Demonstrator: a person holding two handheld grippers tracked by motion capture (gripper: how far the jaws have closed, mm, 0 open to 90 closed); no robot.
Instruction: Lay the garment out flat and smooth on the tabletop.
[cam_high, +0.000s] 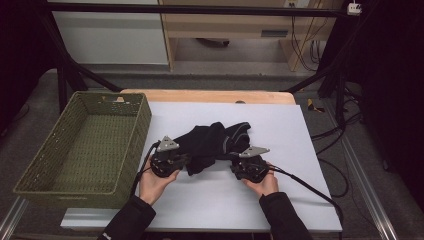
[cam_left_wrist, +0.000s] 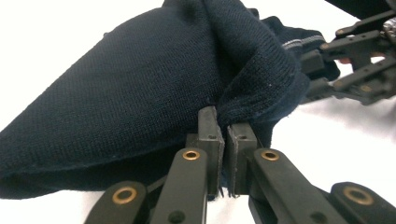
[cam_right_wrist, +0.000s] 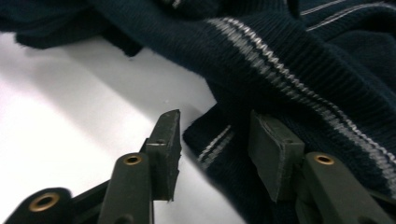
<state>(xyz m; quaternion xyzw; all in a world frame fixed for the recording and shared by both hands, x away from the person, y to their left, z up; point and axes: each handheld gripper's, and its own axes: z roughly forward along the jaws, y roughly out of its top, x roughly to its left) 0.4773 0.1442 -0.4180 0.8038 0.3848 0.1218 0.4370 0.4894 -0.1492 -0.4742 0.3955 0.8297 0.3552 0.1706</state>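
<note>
A dark navy knit garment (cam_high: 210, 142) with thin grey stripes lies bunched in the middle of the white sheet (cam_high: 280, 130). My left gripper (cam_high: 187, 159) sits at its left end, jaws shut on a fold of the knit (cam_left_wrist: 140, 84), pinched between the pads (cam_left_wrist: 209, 130). At the garment's right end is my right gripper (cam_high: 234, 162), which also appears far right in the left gripper view (cam_left_wrist: 317, 67). Its jaws (cam_right_wrist: 215, 135) stand apart, the striped ribbed edge (cam_right_wrist: 219, 144) lying between them without being pressed. A hand holds each gripper from below.
A green woven basket (cam_high: 145, 120) stands at the left, overlapping the sheet's left edge. The wooden tabletop (cam_high: 210, 96) shows behind the sheet. A black cable (cam_high: 310, 190) trails right from the right gripper. Black frame bars stand at the back and sides.
</note>
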